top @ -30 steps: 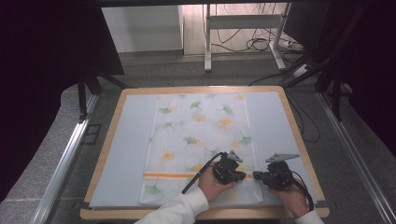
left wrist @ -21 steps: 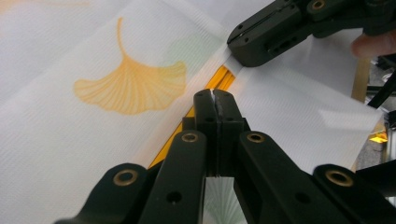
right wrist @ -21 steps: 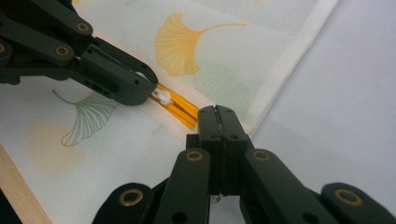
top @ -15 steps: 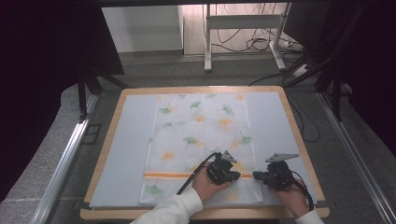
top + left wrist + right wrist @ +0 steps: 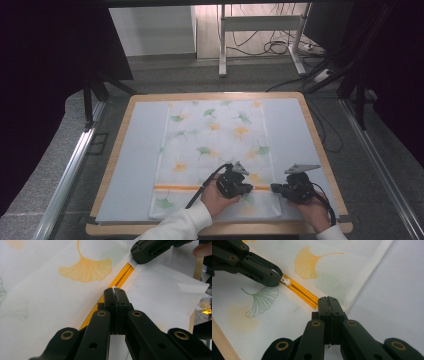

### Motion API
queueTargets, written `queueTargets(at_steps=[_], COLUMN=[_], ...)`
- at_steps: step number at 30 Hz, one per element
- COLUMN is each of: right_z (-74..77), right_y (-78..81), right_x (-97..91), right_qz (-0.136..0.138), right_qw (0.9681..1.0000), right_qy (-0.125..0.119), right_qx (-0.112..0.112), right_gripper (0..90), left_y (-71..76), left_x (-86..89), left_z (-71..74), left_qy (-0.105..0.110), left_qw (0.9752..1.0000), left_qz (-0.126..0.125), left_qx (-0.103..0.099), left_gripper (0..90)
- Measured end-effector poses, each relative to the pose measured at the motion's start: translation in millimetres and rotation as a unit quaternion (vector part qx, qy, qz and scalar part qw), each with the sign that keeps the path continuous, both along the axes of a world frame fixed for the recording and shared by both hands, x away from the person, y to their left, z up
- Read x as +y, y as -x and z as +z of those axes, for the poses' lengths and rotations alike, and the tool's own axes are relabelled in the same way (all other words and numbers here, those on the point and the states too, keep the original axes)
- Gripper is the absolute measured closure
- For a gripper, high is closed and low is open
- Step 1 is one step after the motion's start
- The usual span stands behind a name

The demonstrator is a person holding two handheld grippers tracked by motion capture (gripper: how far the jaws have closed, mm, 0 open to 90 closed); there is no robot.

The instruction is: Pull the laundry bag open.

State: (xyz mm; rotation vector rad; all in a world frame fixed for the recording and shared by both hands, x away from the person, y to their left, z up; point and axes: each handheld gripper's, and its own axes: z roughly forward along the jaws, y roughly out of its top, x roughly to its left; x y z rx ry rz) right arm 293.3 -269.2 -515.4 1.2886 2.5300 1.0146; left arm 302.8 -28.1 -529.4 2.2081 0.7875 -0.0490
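While the cloth (image 5: 215,150) lies flat on the table (image 5: 125,165), it is pinched by both tongs along its orange stripe (image 5: 175,188), presumably so that the near end can be lifted and folded evenly. By the left gripper (image 5: 115,291) a small tuck of fabric is held in closed jaws on the stripe. By the right gripper (image 5: 328,300) the stripe's end at the cloth's right hem is clamped, so the cloth stretches ahead of and between both tongs.

The left gripper (image 5: 248,188) hides part of the cloth's orange stripe (image 5: 177,188).
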Motion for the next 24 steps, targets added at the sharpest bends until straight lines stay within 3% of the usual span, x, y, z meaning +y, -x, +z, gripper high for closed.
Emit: queueTargets(at_steps=[24], right_z=[-0.1], right_y=[-0.4], right_x=[-0.2], right_qz=[-0.001], right_qw=[1.0000], right_qy=[0.000], right_qx=[0.001], right_gripper=[89.9], left_y=[1.5], left_x=[21.3], left_z=[-1.2], left_qy=[0.002], left_qw=[1.0000], left_qz=[0.008], left_qx=[0.003], left_gripper=[90.0])
